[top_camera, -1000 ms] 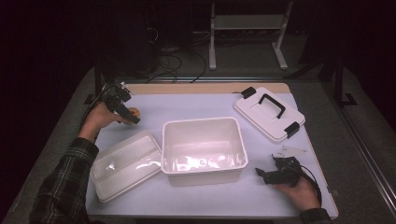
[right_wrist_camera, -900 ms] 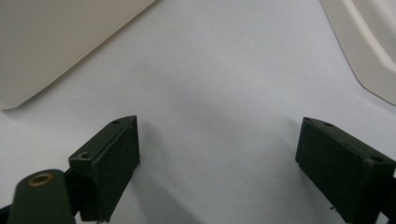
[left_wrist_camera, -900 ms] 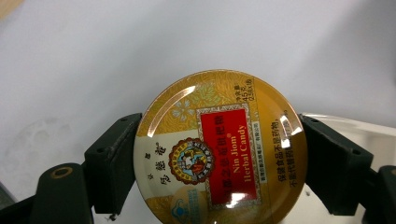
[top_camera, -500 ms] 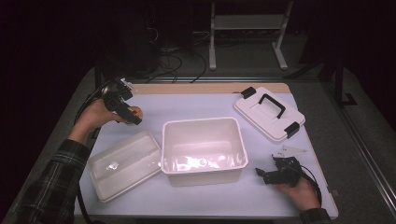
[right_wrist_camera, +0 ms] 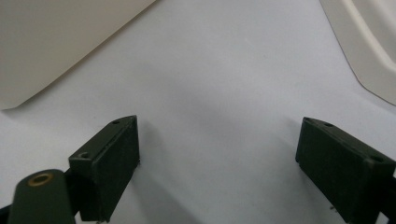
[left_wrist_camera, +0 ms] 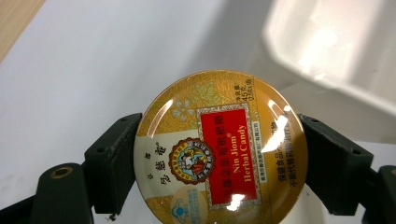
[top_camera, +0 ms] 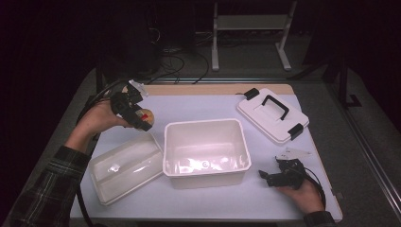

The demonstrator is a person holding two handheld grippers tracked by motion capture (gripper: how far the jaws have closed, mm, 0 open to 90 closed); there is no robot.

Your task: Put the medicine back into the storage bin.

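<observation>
Left gripper view: candy tin [left_wrist_camera: 219, 149] bottom edge cropped

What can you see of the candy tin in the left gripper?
The candy tin is round and flat, glossy gold metal by the look, with a red label reading Nin Jiom Herbal Candy and a small figure emblem. The left gripper clamps it by its rim, lid facing the camera, held above the table's left side, apart from the open white bin.
</observation>
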